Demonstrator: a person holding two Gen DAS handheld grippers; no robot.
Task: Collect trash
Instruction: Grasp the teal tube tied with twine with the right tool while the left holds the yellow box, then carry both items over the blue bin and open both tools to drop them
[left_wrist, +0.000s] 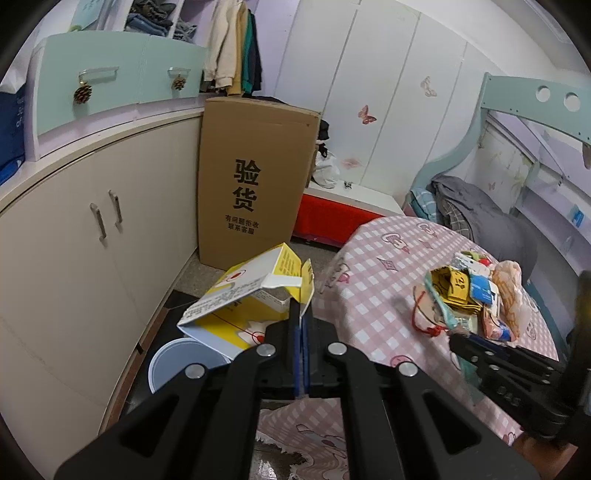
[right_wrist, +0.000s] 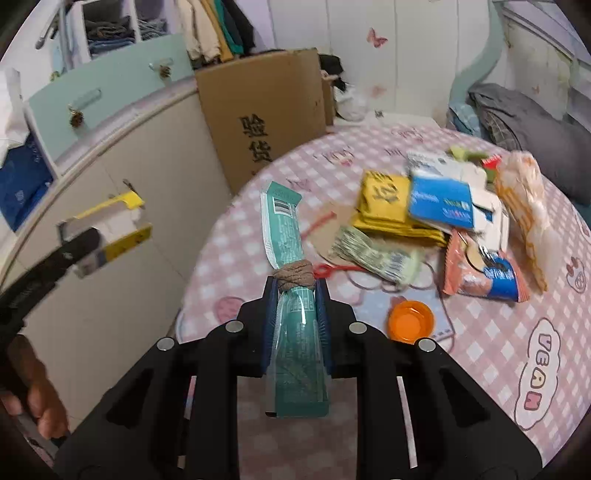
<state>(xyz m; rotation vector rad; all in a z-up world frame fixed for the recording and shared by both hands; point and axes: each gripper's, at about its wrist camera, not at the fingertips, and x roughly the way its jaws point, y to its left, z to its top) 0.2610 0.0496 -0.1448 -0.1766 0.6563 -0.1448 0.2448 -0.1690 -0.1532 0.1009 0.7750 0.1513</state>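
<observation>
My left gripper (left_wrist: 300, 308) is shut on the edge of a torn yellow and white carton (left_wrist: 243, 295), which hangs off the table's left side over the floor. My right gripper (right_wrist: 295, 291) is shut on a long teal wrapper (right_wrist: 282, 225) with a brown band (right_wrist: 295, 277) wound round its middle; the wrapper lies lengthwise between the pads, above the pink checked tablecloth (right_wrist: 498, 332). A heap of trash (right_wrist: 439, 206) lies to the right: yellow packets, a blue packet, a salmon snack bag (right_wrist: 480, 275). An orange cap (right_wrist: 410, 322) sits near the right fingers.
A tall cardboard box (left_wrist: 255, 177) leans against cream cabinets (left_wrist: 92, 240) on the left. A round pale blue bin or lid (left_wrist: 181, 362) sits on the floor below the carton. A bed with grey bedding (left_wrist: 480, 214) lies behind the table. A hand (right_wrist: 37, 387) holds the left gripper.
</observation>
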